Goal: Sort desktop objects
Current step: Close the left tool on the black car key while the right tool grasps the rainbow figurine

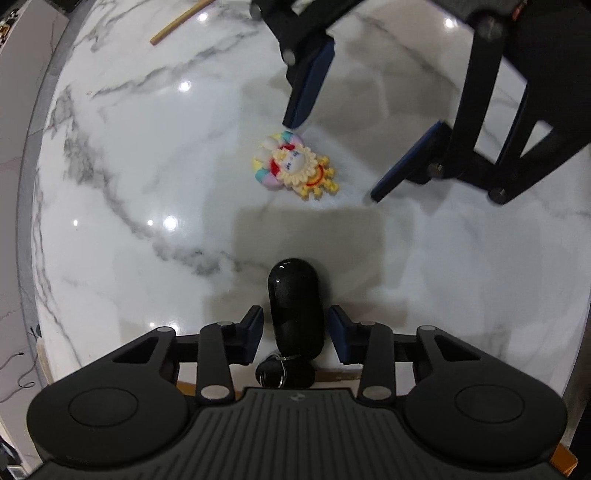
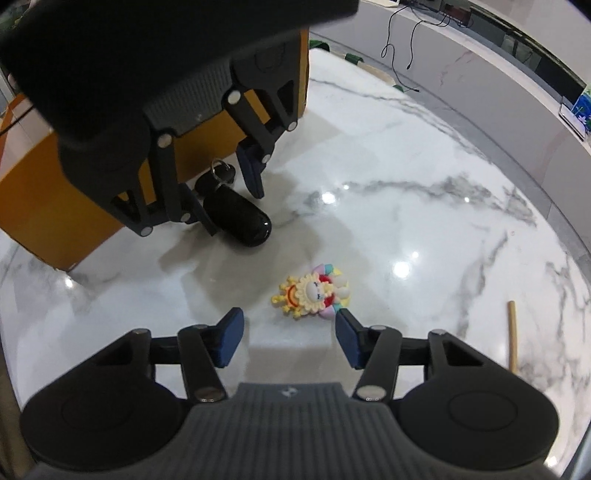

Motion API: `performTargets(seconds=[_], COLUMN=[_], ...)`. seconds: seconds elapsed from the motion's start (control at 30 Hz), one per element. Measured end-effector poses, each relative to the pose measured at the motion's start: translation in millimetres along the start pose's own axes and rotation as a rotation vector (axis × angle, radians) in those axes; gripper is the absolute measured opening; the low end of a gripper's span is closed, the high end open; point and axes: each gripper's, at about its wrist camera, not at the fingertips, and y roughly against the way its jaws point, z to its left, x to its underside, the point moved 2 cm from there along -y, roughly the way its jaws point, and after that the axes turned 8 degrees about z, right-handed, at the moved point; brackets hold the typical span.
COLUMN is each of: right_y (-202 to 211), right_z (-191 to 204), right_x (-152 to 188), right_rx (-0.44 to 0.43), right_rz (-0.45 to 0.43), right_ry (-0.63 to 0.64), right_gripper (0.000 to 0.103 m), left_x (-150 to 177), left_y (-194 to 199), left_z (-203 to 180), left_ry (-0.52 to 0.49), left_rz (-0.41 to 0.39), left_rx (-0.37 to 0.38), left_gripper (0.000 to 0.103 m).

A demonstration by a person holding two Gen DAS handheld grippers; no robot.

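Observation:
A black oval key fob (image 1: 297,314) with a key ring (image 1: 273,373) lies on the marble table between the pads of my left gripper (image 1: 295,332), which is open with small gaps on both sides. It also shows in the right wrist view (image 2: 238,219), with the left gripper (image 2: 229,206) around it. A colourful sun-and-rainbow charm (image 1: 293,166) lies flat further out. My right gripper (image 2: 290,336) is open just short of the charm (image 2: 314,293); in the left wrist view it (image 1: 332,158) hangs over the charm.
An orange box (image 2: 44,206) stands behind the left gripper. A wooden stick (image 1: 181,22) lies at the table's far side, also in the right wrist view (image 2: 512,336). The marble table edge (image 1: 29,206) curves on the left.

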Motion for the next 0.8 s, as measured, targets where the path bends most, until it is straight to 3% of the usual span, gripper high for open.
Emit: performTargets(seconds=[0.23, 0.5, 0.8], right_y=[-5.2, -2.3, 2.3], right_z=[-10.5, -16.0, -12.0], right_x=[-8.9, -9.6, 4.3], right_rx=[-0.001, -0.013, -0.013], right_rz=[-0.017, 0.015, 0.089], right_ry=[-0.02, -0.033, -0.018], right_gripper=[0.055, 0.032, 0.027], left_x=[1.5, -2.5, -12.6], left_y=[-0.1, 1.7, 8.0], left_z=[5.3, 3.8, -0.1], left_ry=[-0.061, -0.098, -0.114], left_rz=[-0.021, -0.035, -0.049], left_rx=[0.023, 0.022, 0.019], left_gripper=[0.042, 0.035, 0.035])
